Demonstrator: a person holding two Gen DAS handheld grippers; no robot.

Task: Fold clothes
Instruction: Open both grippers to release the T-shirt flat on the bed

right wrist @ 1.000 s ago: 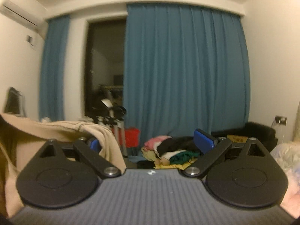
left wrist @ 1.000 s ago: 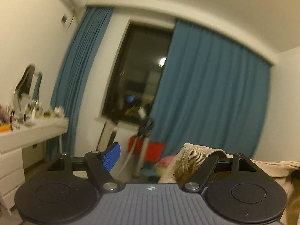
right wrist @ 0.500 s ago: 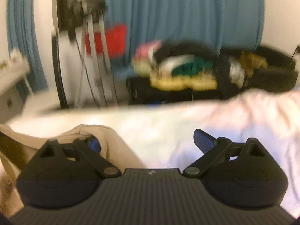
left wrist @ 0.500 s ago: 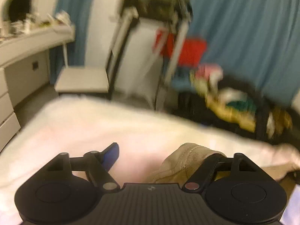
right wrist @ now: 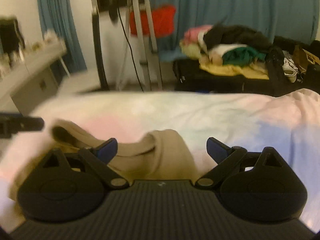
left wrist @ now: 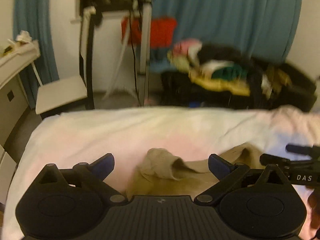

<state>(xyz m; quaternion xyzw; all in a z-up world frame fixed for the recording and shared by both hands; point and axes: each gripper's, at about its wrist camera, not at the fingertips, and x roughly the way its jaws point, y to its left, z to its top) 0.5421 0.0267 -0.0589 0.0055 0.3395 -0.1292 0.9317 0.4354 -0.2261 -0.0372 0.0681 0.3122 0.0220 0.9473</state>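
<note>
Because the beige ribbed-cuff garment (left wrist: 160,168) now lies on the pale pink-white bedcover (left wrist: 120,132) at lower centre, ready for folding, the left gripper (left wrist: 161,163) has just opened wide; the right gripper (right wrist: 162,147) also stands wide, pinching nothing.
</note>
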